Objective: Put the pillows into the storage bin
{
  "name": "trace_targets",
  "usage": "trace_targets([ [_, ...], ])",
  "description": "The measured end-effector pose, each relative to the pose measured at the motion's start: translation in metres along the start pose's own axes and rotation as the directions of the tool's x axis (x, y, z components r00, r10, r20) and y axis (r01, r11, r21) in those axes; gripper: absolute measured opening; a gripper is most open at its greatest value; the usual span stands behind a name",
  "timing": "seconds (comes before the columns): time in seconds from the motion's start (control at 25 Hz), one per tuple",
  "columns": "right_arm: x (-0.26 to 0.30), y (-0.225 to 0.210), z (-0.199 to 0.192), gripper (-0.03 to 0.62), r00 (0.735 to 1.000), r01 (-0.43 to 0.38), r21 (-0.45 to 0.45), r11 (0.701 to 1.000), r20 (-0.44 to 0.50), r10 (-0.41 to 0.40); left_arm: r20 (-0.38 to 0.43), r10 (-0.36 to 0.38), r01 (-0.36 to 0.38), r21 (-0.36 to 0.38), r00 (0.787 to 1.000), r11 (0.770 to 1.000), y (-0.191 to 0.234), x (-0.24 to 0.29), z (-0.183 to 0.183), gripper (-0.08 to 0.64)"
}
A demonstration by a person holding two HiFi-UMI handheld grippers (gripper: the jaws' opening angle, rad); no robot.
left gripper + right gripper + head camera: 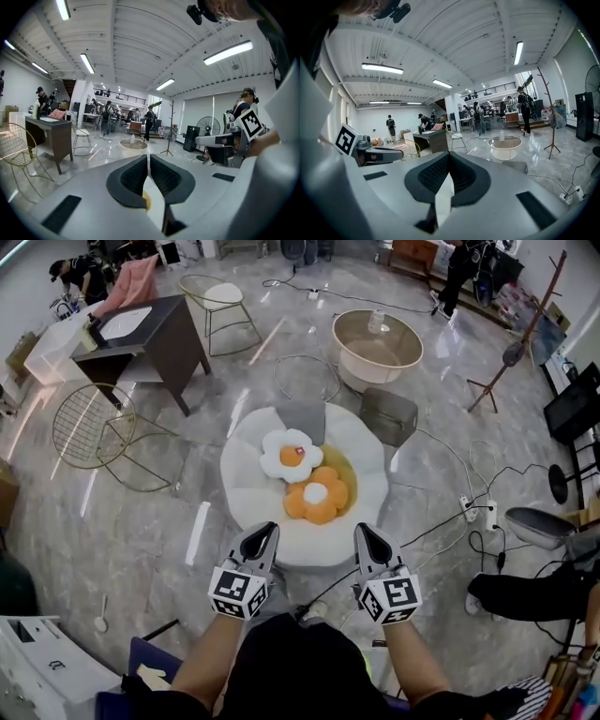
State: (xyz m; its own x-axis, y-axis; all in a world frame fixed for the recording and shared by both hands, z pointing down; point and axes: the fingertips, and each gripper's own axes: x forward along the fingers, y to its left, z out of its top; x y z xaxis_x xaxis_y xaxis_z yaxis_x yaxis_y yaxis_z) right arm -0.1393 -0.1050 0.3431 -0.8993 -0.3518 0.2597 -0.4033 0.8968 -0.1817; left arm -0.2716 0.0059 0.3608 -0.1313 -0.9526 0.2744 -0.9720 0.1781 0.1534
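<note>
Left tongs [265,530] are clenched, pads pressed together with nothing between them, as the left gripper view confirms. Right tongs [367,532] are likewise clenched and empty. The person's hands hold both side by side, tips pointing forward over the near rim of a white, round, scallop-edged floor cushion [246,486]. One sits at the near-left rim and the other at the near-right, apart from each other. Neither touches a pillow. A white flower-shaped pillow with an orange centre [292,456] lies on the middle of that cushion. Just nearer, touching its lower edge, lies an orange flower-shaped pillow with a white centre [317,499]. A yellow patch [341,465] shows beside them on the right; cannot tell what it is. A grey square bin [388,415] stands on the glossy grey floor [187,521] just beyond the cushion's far-right edge, near the pillows but apart from them. Further back stands a round beige tub [375,357] with a clear bottle [376,322] at its far side. To the left are a gold wire chair [89,425] and a dark table [169,334]. A white power strip [466,510] and black cables lie on the floor at right.
</note>
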Motion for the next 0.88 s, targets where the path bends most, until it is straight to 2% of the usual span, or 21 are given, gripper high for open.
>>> trace_targets([
  [0.12, 0.021, -0.005, -0.029, 0.026, 0.999, 0.010, 0.008, 1.000, -0.047, -0.009, -0.041, -0.004, 0.003, -0.021, 0.999, 1.000, 0.019, 0.013, -0.027, 0.032],
  [0.32, 0.078, -0.012, -0.085, 0.026, 0.991, 0.034, 0.040, 0.999, -0.131, -0.028, -0.111, -0.052, 0.047, -0.042, 0.992, 0.998, 0.060, 0.048, -0.072, 0.032],
  [0.48, 0.130, -0.036, -0.132, 0.028, 0.977, 0.080, 0.116, 0.990, -0.204, -0.055, -0.171, -0.088, 0.078, -0.064, 0.981, 0.995, 0.094, 0.085, -0.102, 0.032],
  [0.68, 0.179, -0.061, -0.192, 0.028, 0.956, 0.137, 0.106, 0.985, -0.276, -0.103, -0.247, -0.105, 0.092, -0.065, 0.963, 0.994, 0.130, 0.119, -0.143, 0.032],
  [0.88, 0.213, -0.082, -0.246, 0.029, 0.939, 0.206, 0.185, 0.961, -0.314, -0.141, -0.299, -0.116, 0.091, -0.097, 0.947, 0.991, 0.161, 0.152, -0.188, 0.032],
])
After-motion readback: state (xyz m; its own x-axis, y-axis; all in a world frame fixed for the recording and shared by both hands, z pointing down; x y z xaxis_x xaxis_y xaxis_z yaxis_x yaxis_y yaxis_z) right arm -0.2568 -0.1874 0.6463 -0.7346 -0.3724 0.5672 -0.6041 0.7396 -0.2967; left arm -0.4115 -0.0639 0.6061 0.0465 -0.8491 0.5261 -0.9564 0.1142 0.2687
